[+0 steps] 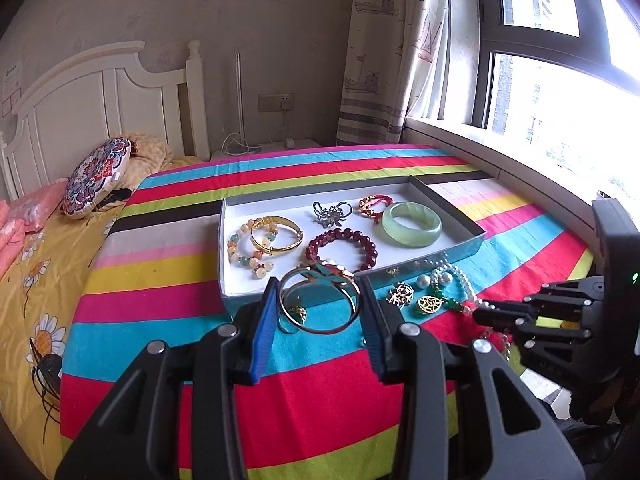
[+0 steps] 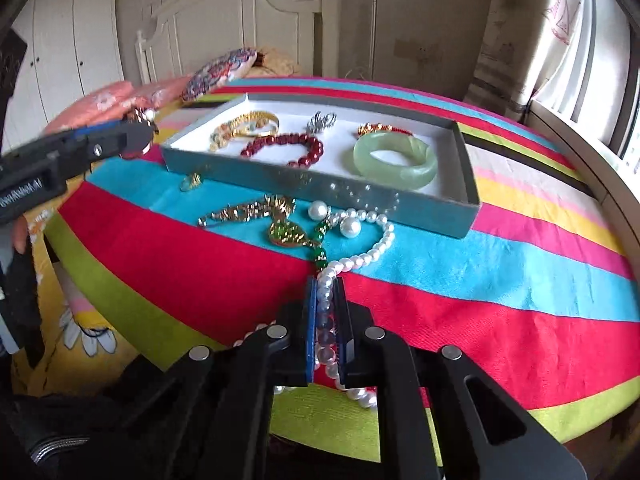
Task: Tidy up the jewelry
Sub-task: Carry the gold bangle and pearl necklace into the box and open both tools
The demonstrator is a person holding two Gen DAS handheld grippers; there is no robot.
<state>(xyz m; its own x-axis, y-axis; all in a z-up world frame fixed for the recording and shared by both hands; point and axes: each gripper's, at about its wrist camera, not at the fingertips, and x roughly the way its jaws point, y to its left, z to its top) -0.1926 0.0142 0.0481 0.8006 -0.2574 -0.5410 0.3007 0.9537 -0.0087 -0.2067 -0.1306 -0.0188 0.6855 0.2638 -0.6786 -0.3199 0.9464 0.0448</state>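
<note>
Pearl strand (image 2: 362,258) ran lengthwise between the clamped right gripper (image 2: 326,320); tray (image 2: 440,208) lay above it, upper centre. Left gripper (image 1: 318,304) pinched a gold bangle (image 1: 320,312).

**Two wrist cams, one striped table**

Left wrist cam: set low and near, aimed fwd and down along its fingers at the jewelry tray (image 1: 236,240), window at right. Right wrist cam: angled down steeply, close over the pearl necklace (image 2: 362,258). Tray, necklace and striped cloth (image 1: 320,380) are shared by both; each gripper is seen by the other.
</note>
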